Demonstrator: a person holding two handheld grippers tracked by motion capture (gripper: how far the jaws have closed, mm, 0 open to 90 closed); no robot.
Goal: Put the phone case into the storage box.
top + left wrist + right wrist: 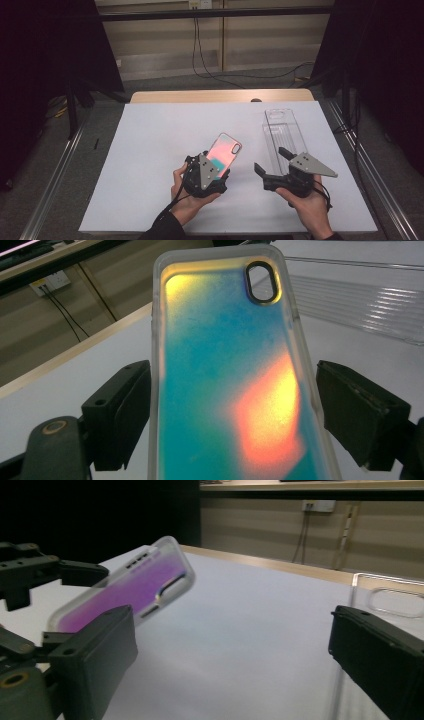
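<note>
The left gripper is holding the iridescent phone case between its jaws, lifted off the counter, while the right gripper, jaws wide, should be approaching the clear tray squarely.

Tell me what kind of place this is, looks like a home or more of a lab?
Probably a lab or recording bench, not a home: a table covered in plain white sheeting, black curtains on both sides, metal rails along the table, and loose cables on the floor.
</note>
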